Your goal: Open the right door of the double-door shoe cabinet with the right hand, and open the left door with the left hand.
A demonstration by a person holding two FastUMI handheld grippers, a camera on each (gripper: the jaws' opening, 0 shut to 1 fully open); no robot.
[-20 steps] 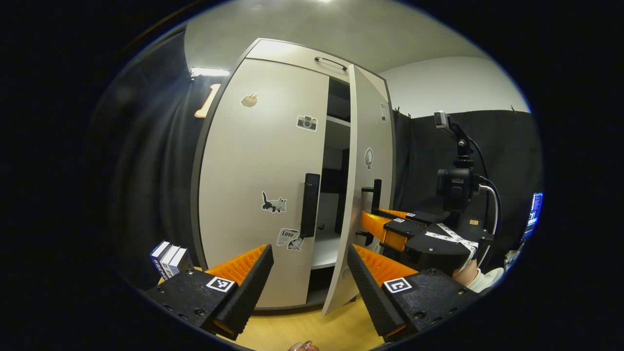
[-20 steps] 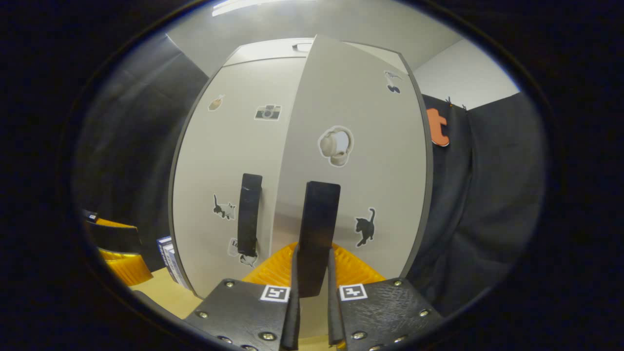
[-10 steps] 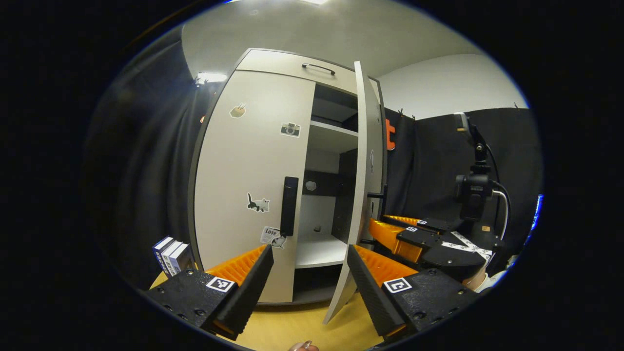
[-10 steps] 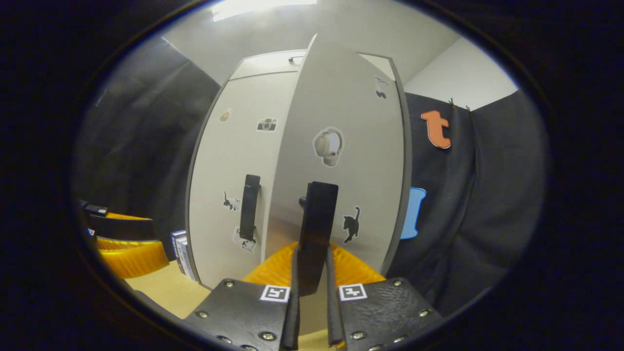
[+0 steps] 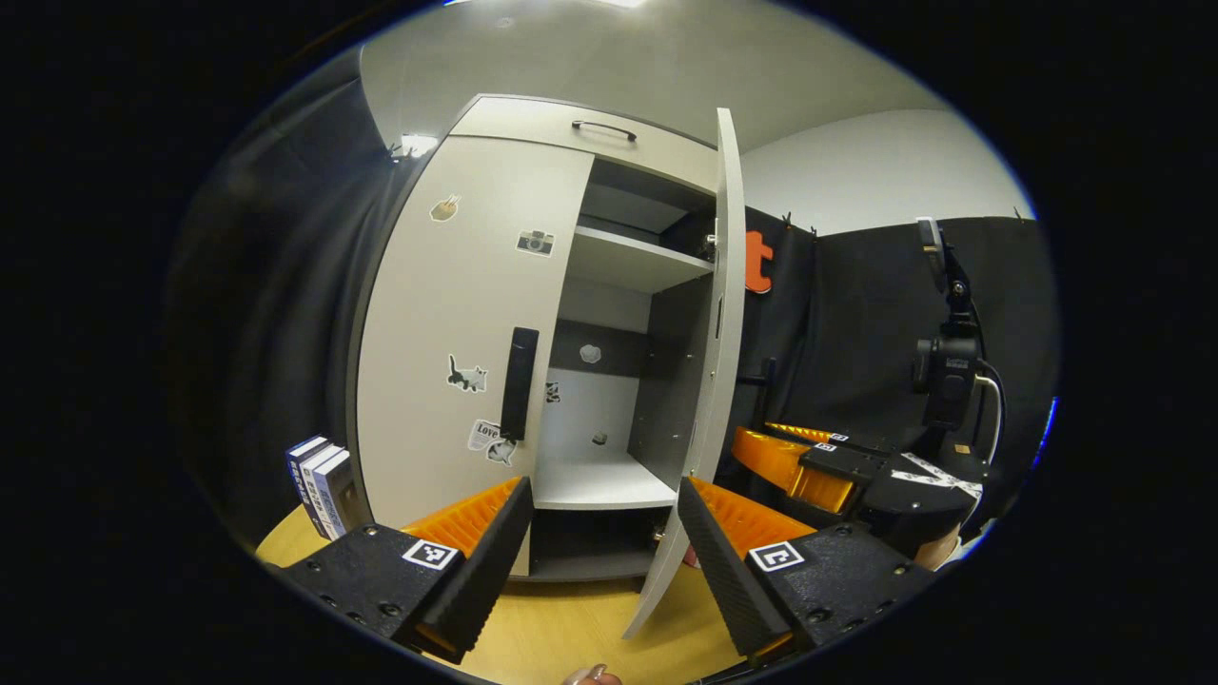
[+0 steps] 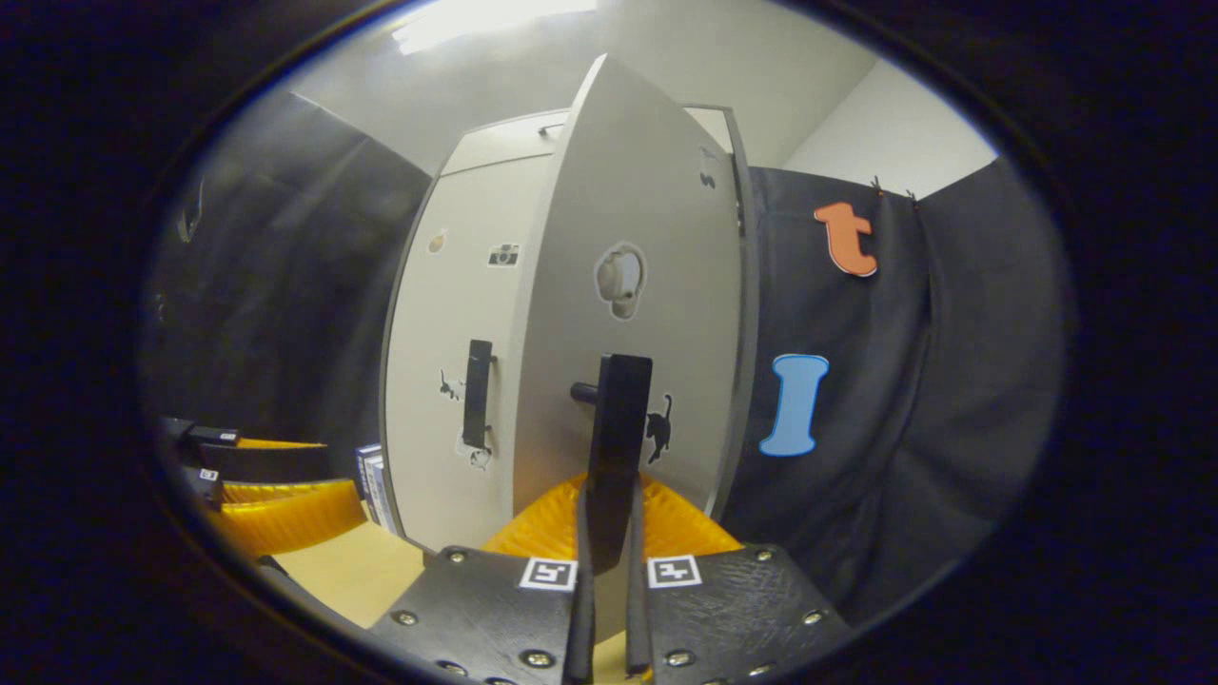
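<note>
The pale shoe cabinet stands ahead in the left gripper view. Its left door (image 5: 447,314) is closed, with a black vertical handle (image 5: 520,382). The right door (image 5: 718,304) is swung out and seen edge-on, so the shelves (image 5: 628,262) inside show. My left gripper (image 5: 604,490) is open, held apart in front of the cabinet's lower middle, with nothing between its fingers. In the right gripper view my right gripper (image 6: 609,504) is shut on the right door's black handle (image 6: 617,428). The right door (image 6: 657,285) faces that camera at an angle.
Several books (image 5: 319,480) stand on the wooden floor left of the cabinet. A camera on a stand (image 5: 942,371) rises at the right, behind the right gripper (image 5: 761,442). Black cloth walls flank the cabinet. The left gripper (image 6: 276,485) shows low left in the right gripper view.
The right door has swung further open with my right gripper still shut on its handle, exposing more of the inside. The left gripper stays open, shifted slightly.
</note>
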